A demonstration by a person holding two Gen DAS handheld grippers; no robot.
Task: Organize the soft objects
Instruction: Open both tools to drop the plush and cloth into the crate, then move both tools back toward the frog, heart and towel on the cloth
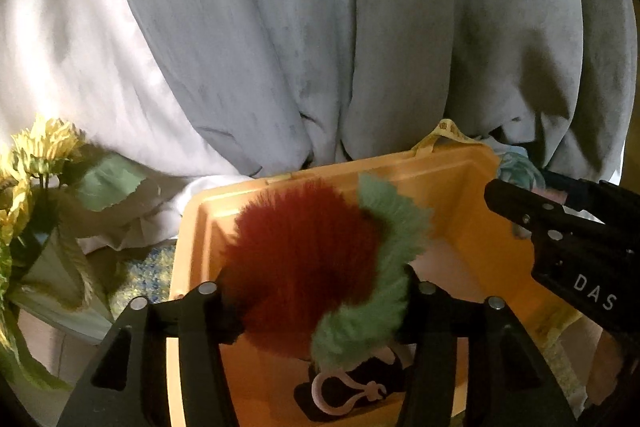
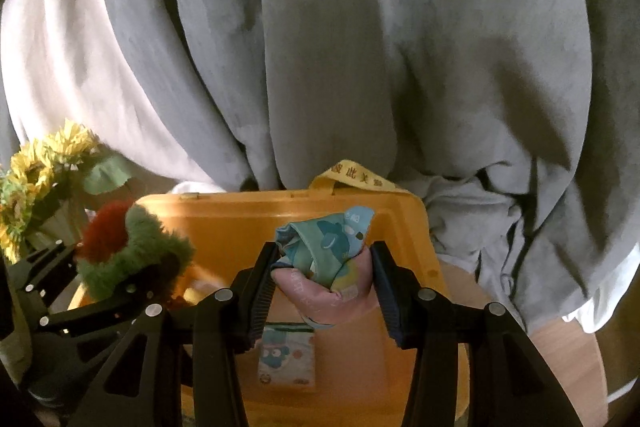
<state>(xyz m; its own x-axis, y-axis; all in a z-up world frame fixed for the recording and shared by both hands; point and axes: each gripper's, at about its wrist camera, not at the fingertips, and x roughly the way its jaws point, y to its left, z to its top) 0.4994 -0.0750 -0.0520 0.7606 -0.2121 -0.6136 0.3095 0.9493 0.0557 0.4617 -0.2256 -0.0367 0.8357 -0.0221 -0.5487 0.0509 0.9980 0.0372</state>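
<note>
- Fuzzy red-and-green plush [image 1: 320,267] is hanging over the yellow bin [image 1: 460,187], left tool [image 1: 316,311] clamped on it for dropping.
- Right tool [image 2: 324,267] is squeezing bundled printed cloth [image 2: 328,247], centre frame, above that bin.

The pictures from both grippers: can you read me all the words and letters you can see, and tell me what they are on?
"DAS" in white letters on the black body of the right gripper, seen from the left wrist view.
Dark characters printed on the yellow ribbon behind the orange bin: too small and blurred to read.
Printed pictures and marks on the small cloth and its hanging tag: not readable.
</note>
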